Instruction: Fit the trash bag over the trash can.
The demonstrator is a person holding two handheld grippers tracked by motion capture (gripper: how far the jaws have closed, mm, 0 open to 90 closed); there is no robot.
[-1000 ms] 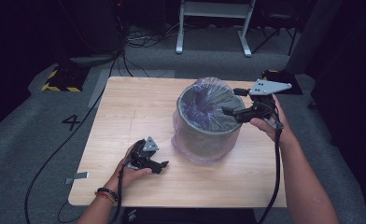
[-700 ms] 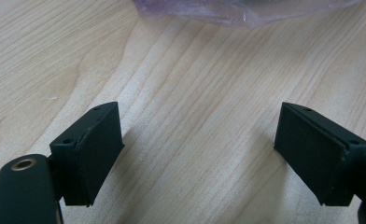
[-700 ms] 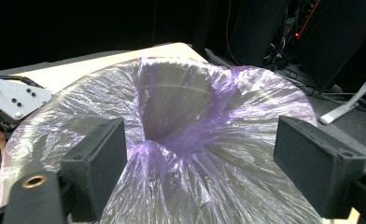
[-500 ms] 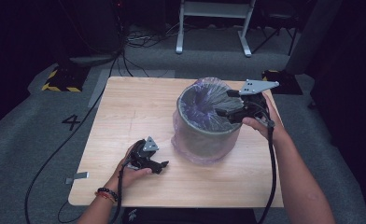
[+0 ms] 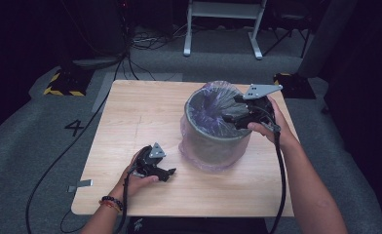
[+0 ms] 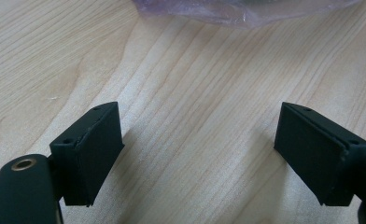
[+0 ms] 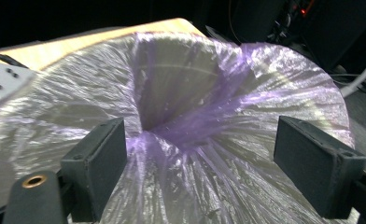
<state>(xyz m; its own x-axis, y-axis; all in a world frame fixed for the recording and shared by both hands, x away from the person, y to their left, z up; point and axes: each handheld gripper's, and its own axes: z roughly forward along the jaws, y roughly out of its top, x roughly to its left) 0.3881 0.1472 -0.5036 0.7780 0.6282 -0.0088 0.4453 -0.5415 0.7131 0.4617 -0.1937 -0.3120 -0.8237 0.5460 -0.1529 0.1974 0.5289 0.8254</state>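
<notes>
A grey round bin (image 5: 213, 139) lined with a thin purple plastic bag (image 5: 218, 105) stands on the wooden table (image 5: 140, 112), right of centre. My right gripper (image 5: 232, 109) hovers over the bin's right rim, pointing into the mouth. Its jaws stand open above the crinkled bag (image 7: 195, 121), which dips into a funnel between them; the right gripper (image 7: 200, 168) holds nothing. My left gripper (image 5: 168, 173) rests low on the table near the front, left of the bin. It is open over bare wood (image 6: 195, 70), with the bag's hem (image 6: 237, 9) just ahead of the left gripper (image 6: 197, 154).
The bag skirt spreads onto the table around the bin's base. Bare wood lies to the left and behind the bin. Beyond the table are grey carpet, cables (image 5: 140, 41), a white frame's legs (image 5: 223, 29) and a yellow-black striped block (image 5: 62, 85).
My right gripper has moved left and a little down, from beside the bin's right edge to over its rim. The left gripper has stayed put.
</notes>
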